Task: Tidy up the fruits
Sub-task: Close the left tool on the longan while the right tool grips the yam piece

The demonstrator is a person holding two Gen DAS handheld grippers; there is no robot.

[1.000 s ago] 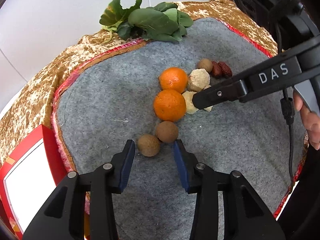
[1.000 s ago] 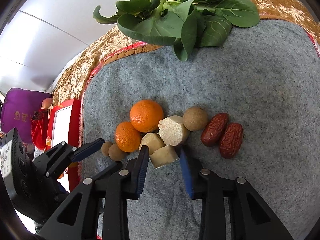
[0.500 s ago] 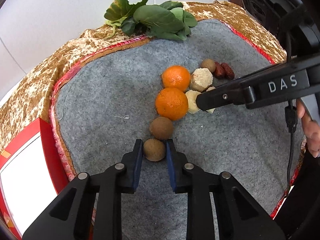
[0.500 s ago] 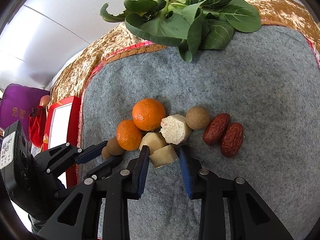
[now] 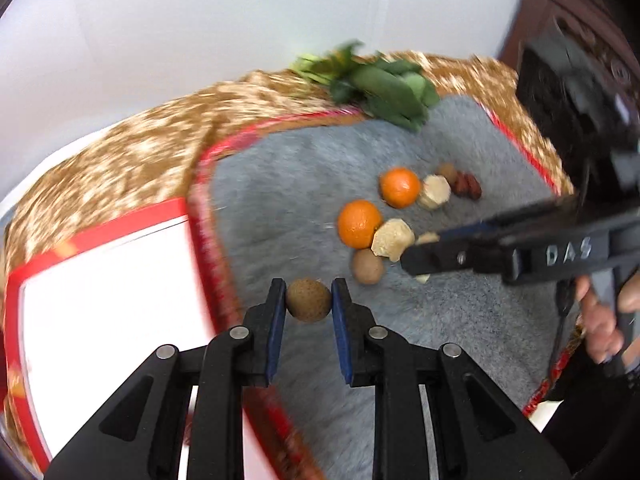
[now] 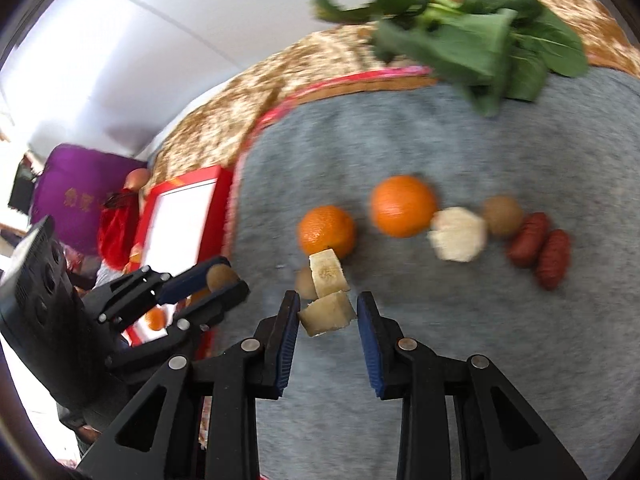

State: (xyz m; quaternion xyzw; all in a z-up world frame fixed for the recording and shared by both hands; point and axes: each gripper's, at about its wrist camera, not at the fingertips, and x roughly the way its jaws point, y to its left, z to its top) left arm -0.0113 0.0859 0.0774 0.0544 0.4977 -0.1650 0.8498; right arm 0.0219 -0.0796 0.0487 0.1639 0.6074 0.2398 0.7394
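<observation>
**Both tongs loaded and lifting away from the fruit row**

The small brown round fruit [image 5: 308, 300] sits clamped between the blue pads of the left tongs [image 5: 308, 305], held over the grey felt mat's [image 5: 288, 184] left edge, close to the red-rimmed white box [image 5: 104, 288]. Those jaws have just been closing, with the fruit between them. In the right wrist view, the right tongs [image 6: 327, 316] appear to be clamped on a pale cut chunk [image 6: 327, 314], though only its left side plainly meets a pad; it looks raised off the mat, with a second chunk [image 6: 328, 272] just behind it.

The step in hand looks like carrying: each piece is picked and the box is the likely place for it, though nothing confirms that. The next move would call for a steady carry over the box rim and a low release, since a round fruit will roll.

Left on the mat are two oranges [image 6: 327, 230] [image 6: 403, 206], another brown fruit [image 5: 367, 266], a third pale chunk [image 6: 458, 234], one more brown fruit [image 6: 502, 216] and two red dates [image 6: 540, 248], with leafy greens [image 6: 480, 52] at the far edge.

Motion blur softens both views. The box's inside is washed out white; a small orange shape below the left tongs in the right wrist view may lie in it, but I cannot tell. The person's hand [image 5: 600, 320] is cut off at the frame edge.
</observation>
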